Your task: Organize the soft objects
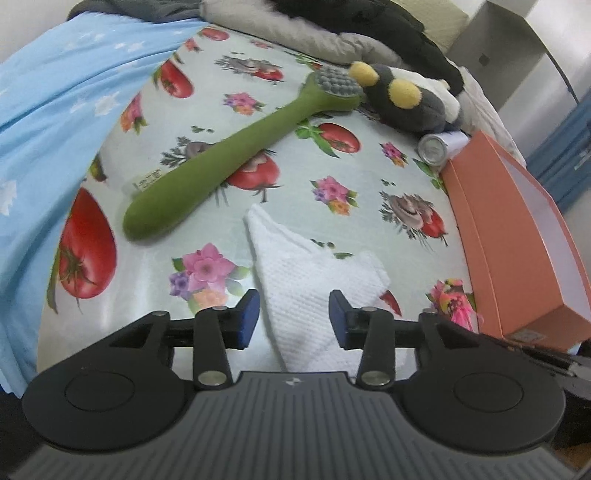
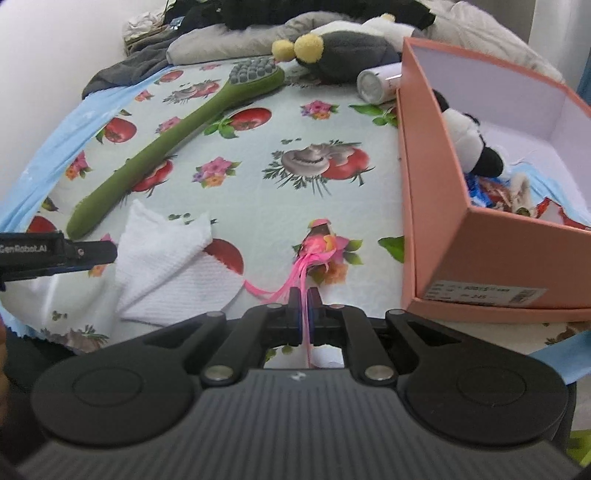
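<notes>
My left gripper (image 1: 294, 308) stands open just above a folded white cloth (image 1: 295, 266), its blue pads clear of the fabric on both sides. In the right wrist view the same cloth (image 2: 166, 258) lies at the left. My right gripper (image 2: 304, 297) is shut on the thin pink strands of a pink feather toy (image 2: 321, 247) whose body rests on the tablecloth ahead. A long green plush brush (image 1: 221, 158) lies diagonally beyond the cloth. A grey plush with yellow pompoms (image 1: 402, 99) sits at the back. A black-and-white plush (image 2: 465, 140) lies inside the orange box (image 2: 432, 184).
The orange box (image 1: 517, 229) stands open along the right edge of the flowered tablecloth (image 2: 258, 206). A small white cylinder (image 2: 376, 85) lies behind it. Blue sheet (image 1: 55, 110) covers the left side. Pillows and dark clothes (image 1: 332, 22) pile up at the back.
</notes>
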Demonstrator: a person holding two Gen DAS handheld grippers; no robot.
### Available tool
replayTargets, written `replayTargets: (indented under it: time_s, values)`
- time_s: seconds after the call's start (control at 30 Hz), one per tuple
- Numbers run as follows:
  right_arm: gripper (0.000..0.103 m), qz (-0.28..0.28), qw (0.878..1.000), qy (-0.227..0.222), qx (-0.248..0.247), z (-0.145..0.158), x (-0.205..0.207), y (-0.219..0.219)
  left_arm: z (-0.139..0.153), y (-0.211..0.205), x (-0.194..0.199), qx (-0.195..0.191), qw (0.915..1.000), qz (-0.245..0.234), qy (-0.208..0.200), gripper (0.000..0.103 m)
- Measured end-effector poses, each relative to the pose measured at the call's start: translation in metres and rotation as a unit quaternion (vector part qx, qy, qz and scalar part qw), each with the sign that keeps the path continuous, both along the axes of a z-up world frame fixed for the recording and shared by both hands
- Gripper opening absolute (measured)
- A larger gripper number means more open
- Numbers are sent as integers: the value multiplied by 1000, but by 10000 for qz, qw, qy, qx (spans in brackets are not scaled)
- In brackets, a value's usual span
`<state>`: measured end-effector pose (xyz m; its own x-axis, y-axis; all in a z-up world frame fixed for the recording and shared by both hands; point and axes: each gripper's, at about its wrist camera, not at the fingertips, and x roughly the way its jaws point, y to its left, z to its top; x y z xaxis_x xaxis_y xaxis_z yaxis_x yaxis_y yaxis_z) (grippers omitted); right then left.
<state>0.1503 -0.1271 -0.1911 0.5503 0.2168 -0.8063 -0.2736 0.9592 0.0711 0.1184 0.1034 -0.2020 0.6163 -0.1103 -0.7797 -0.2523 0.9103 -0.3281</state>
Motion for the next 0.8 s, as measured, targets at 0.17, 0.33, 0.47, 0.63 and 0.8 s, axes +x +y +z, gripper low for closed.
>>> replayTargets:
  time_s: [0.17, 0.33, 0.47, 0.63, 0.8]
  values:
    - [40, 139, 9998, -51, 156, -1, 2, 4, 1, -9, 5, 185, 9997, -184, 21, 55]
    - [40, 205, 9987, -423, -214, -1, 8, 13, -3, -12, 11, 266, 9992, -273, 103, 61]
    - [40, 189, 9961, -695, -519, -7, 20, 19, -7, -17, 13, 340, 9984, -442, 105, 65]
    - [38, 314, 9923, -795, -898, -24, 31, 26, -12, -25, 19, 428, 9965, -690, 184, 71]
    - [32, 293, 9939, -677, -819, -28, 30, 21, -16, -36, 24, 674, 9930, -905, 338, 90]
